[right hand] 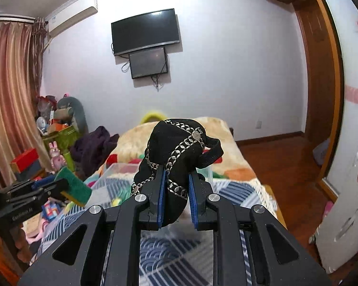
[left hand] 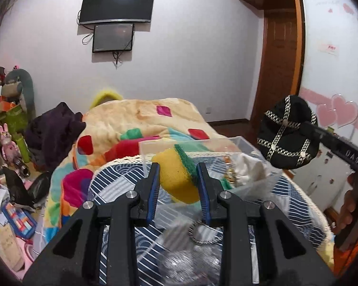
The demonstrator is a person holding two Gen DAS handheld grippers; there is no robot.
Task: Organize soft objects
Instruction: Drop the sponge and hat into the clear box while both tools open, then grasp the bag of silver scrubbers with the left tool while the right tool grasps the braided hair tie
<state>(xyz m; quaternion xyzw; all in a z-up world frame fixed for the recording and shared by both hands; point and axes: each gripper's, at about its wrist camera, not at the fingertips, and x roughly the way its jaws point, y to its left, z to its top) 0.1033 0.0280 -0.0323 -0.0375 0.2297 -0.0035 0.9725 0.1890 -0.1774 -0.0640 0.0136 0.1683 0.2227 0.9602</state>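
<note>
Two soft things are hanging above the bed: the left hand-held gripper [left hand: 177,166] is pinching a yellow-green sponge [left hand: 176,176] over the clear box [left hand: 238,143], the right hand-held gripper [right hand: 176,174] is pinching a black cloth pouch [right hand: 176,147].

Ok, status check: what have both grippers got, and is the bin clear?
Left gripper shut on yellow-green sponge. Right gripper shut on black embroidered pouch. Both held above clear bin; white cloth already inside.
</note>
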